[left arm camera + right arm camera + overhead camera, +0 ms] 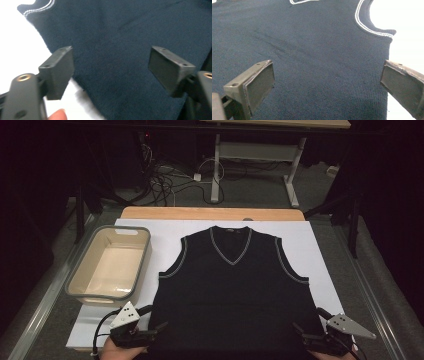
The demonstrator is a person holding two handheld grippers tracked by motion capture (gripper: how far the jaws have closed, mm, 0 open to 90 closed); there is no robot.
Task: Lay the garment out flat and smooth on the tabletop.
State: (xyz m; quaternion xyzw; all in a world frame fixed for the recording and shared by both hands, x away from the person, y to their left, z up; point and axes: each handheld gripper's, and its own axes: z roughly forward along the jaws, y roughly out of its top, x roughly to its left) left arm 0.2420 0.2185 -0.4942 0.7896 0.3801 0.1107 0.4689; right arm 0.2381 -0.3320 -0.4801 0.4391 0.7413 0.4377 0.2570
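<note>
Vest (232, 285) spread flat on white sheet (165, 232); left gripper (150, 319) and right gripper (310, 325), jaws apart, flank hem corners, likely for grabbing.

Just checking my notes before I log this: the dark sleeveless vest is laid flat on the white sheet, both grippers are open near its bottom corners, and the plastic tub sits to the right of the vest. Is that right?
One thing is wrong: the tub sits left of the vest, as the high view shows. The vest does lie flat on the white sheet, with the left gripper and right gripper open near its bottom corners.
</note>
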